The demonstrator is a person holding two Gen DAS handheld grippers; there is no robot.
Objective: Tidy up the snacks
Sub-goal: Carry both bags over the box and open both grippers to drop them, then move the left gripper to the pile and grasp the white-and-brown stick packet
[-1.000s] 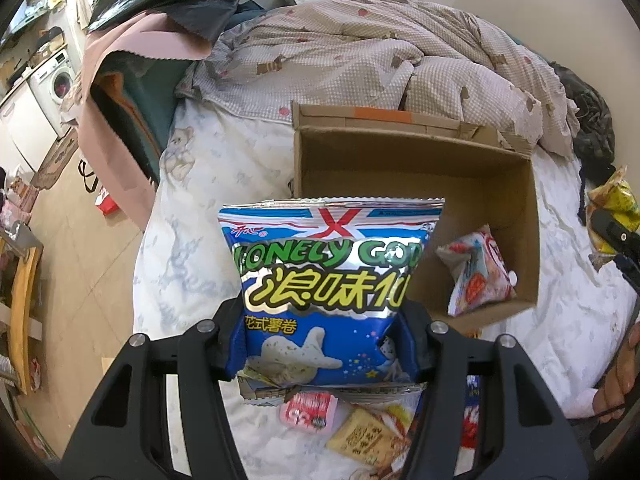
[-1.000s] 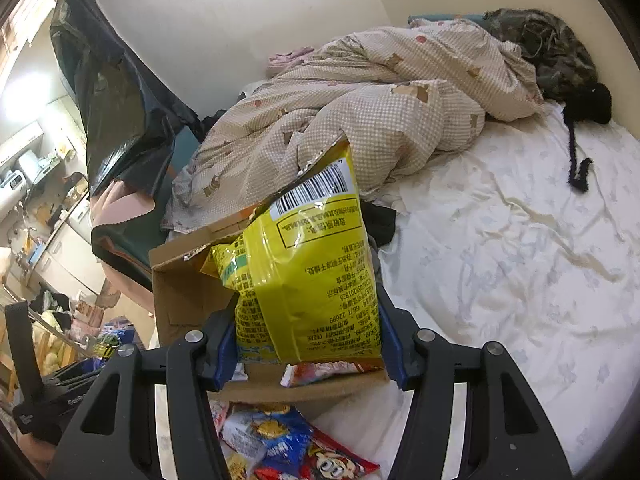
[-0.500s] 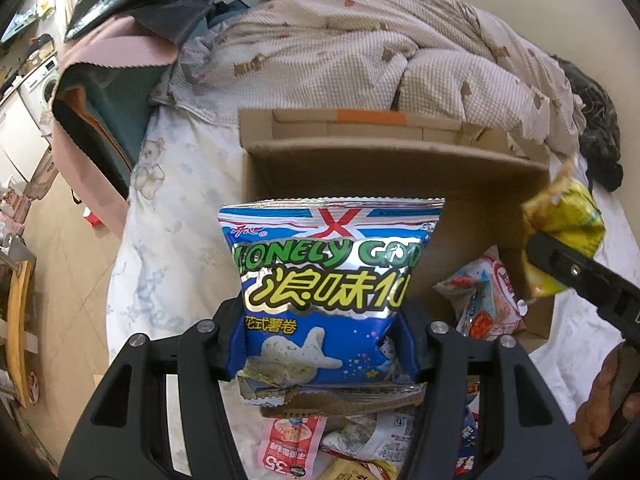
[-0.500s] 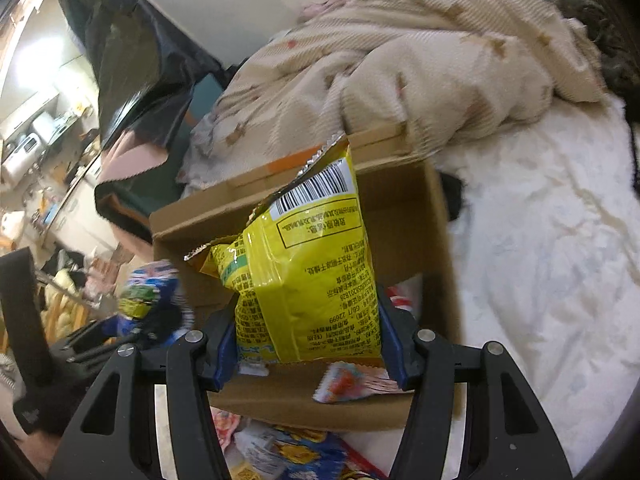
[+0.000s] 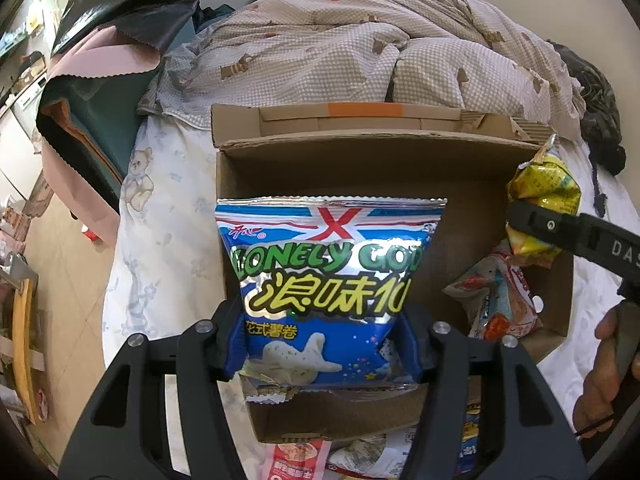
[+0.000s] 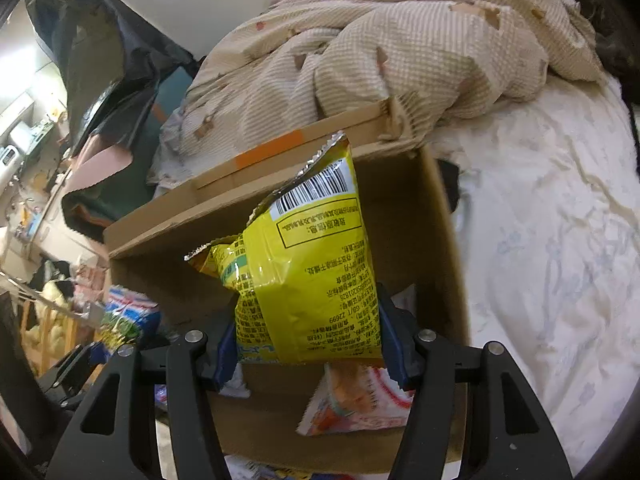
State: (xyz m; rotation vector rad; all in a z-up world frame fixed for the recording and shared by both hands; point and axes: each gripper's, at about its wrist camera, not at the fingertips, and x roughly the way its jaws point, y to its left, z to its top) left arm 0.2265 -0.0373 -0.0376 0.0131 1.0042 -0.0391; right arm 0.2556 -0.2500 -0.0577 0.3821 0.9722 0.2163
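1. Left wrist view: the left gripper clamps its fingers on a blue snack bag, held upright over the open cardboard box on the bed; a red-and-white packet lies inside the box.
2. Right wrist view: the right gripper grips a yellow snack bag above the same box.

Blue-silver snack bag; yellow bag; checked beige duvet, perhaps bear-printed.

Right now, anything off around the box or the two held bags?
Mostly fine. The cardboard box has a torn, ragged far-right corner flap. Loose snack packets lie on the bed outside its near wall. The blue bag and yellow bag look intact.
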